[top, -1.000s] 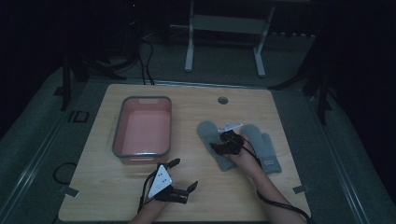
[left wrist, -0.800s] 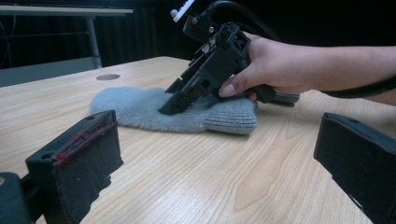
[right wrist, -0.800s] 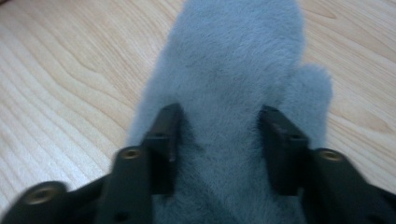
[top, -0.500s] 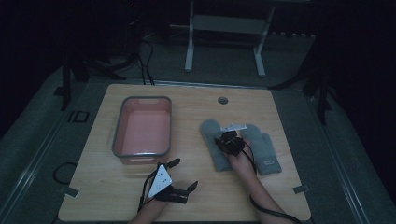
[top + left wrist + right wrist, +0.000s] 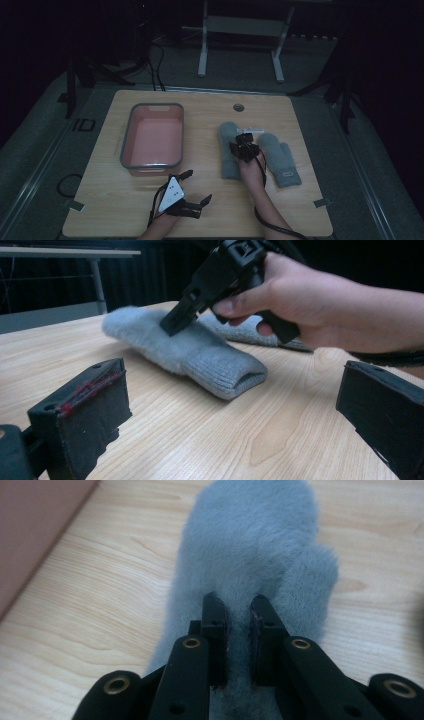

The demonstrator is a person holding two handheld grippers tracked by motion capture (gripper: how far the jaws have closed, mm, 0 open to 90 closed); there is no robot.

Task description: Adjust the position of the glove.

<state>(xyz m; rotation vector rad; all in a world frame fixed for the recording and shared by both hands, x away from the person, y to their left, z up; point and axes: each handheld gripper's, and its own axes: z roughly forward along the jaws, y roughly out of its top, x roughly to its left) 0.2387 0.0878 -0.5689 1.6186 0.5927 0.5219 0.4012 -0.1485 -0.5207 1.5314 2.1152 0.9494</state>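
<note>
Two grey fleece mittens lie side by side right of the table's middle. My right gripper (image 5: 241, 147) stands over the left mitten (image 5: 230, 160) and is shut on a fold of its fleece. In the right gripper view the jaws (image 5: 239, 610) pinch a ridge of the mitten (image 5: 250, 540) between them. The other mitten (image 5: 279, 159) lies flat just to the right. My left gripper (image 5: 196, 187) rests open near the front edge with nothing between its pads (image 5: 85, 410). It looks across at the mitten (image 5: 200, 355) and the right gripper (image 5: 170, 327).
A pink tray (image 5: 125, 150) with a grey rim stands left of the mittens, and its wall (image 5: 35, 530) is close beside the held mitten. A small white object (image 5: 250, 131) lies at the mittens' far ends. A round hole (image 5: 238, 107) sits near the table's far edge.
The right hand has lifted slightly over the left mitten, with the fleece now pinched in its jaws. The left gripper has stayed where it was.
</note>
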